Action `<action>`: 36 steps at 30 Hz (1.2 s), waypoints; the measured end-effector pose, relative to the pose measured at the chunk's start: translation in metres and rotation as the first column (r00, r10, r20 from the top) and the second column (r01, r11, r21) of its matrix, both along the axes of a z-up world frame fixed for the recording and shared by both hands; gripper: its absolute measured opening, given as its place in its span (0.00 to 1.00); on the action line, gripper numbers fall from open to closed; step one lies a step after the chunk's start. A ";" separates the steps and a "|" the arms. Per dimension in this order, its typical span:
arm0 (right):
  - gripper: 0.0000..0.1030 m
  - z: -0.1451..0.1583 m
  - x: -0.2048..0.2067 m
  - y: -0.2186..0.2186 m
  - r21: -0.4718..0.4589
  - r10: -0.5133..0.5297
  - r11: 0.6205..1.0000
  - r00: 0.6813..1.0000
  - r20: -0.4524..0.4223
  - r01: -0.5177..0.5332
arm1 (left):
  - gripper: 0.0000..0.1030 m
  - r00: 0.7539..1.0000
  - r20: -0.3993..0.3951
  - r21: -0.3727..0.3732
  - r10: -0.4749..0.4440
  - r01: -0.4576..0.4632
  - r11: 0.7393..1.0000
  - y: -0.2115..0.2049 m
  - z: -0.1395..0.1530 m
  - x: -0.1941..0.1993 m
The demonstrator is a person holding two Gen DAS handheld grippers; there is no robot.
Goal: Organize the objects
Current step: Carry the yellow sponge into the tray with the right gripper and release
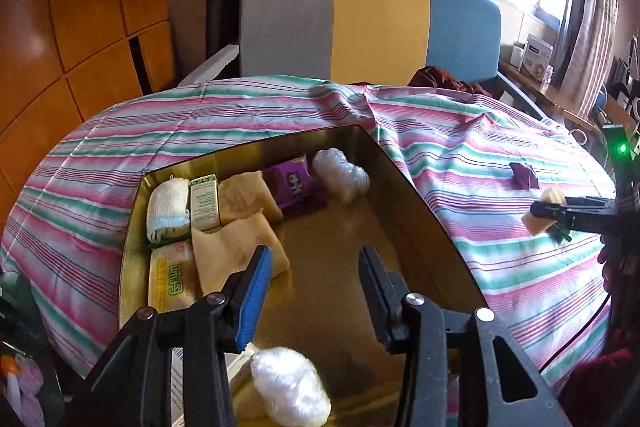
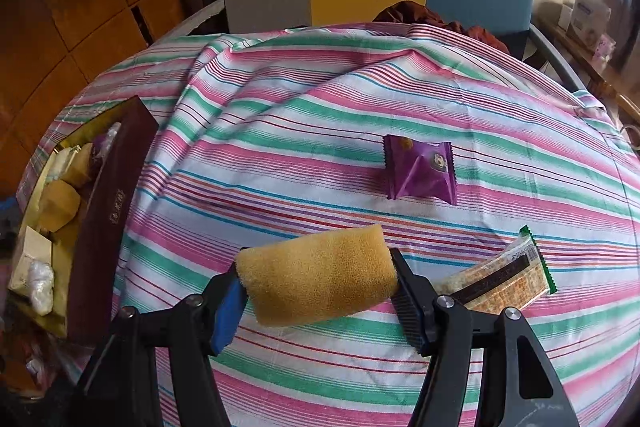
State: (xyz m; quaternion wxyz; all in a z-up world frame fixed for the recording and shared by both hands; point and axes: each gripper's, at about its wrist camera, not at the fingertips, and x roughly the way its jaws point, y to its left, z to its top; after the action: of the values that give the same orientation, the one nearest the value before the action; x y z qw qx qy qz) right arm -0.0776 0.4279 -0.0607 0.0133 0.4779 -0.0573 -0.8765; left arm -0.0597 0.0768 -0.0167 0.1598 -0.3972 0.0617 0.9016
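Sponge (image 2: 320, 273), yellow and unlabelled, sits clamped between the pads of the right claw (image 2: 318, 283) above the striped cloth (image 2: 280, 155), near a purple snack packet (image 2: 420, 171) printed with a cartoon face. The left claw (image 1: 314, 291) hangs wide apart and empty over the gold box (image 1: 400, 179), where small print on a carton (image 1: 205, 203) is too fine to read.

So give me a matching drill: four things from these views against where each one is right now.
Things:
1. sponge
2. purple packet
3. sock
4. cracker pack

Places:
A. alone on the striped cloth
B. in the gold box, far left corner
C. clamped in the right gripper
D. on the cloth just behind the right gripper's finger

Pairs: 1-C, 2-A, 3-B, 4-D
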 end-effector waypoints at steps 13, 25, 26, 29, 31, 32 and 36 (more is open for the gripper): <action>0.64 0.057 -0.012 -0.134 -0.044 0.249 0.965 0.959 -0.133 -0.257 | 0.44 0.999 0.002 0.041 0.034 -0.034 0.999 -0.034 0.000 0.008; 0.66 0.022 -0.057 -0.264 0.150 0.498 0.854 0.866 0.036 -0.497 | 0.44 0.988 0.037 0.105 0.151 -0.154 0.982 -0.102 0.000 0.003; 0.66 0.016 -0.063 -0.270 0.155 0.504 0.848 0.862 0.058 -0.506 | 0.44 0.985 0.045 0.106 0.167 -0.171 0.980 -0.109 -0.001 0.002; 0.79 -0.002 -0.078 -0.286 0.139 0.513 0.841 0.852 0.105 -0.523 | 0.44 0.978 0.065 0.114 0.199 -0.205 0.972 -0.123 -0.006 0.000; 0.89 -0.004 -0.083 -0.291 0.127 0.503 0.851 0.860 0.083 -0.510 | 0.44 0.974 0.075 0.115 0.214 -0.221 0.968 -0.129 -0.009 -0.001; 0.96 -0.003 -0.083 -0.291 0.104 0.496 0.860 0.866 0.062 -0.500 | 0.44 0.973 0.076 0.118 0.217 -0.225 0.967 -0.131 -0.010 -0.001; 1.00 0.003 -0.082 -0.285 0.039 0.467 0.883 0.884 0.018 -0.468 | 0.44 0.975 0.066 0.120 0.213 -0.220 0.968 -0.132 -0.009 -0.001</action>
State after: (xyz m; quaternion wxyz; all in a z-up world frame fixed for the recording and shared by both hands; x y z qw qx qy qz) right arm -0.1600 0.1433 -0.0580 0.2136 0.4814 0.0781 -0.8465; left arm -0.0606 -0.0549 -0.0258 0.0869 -0.4142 -0.0436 0.9050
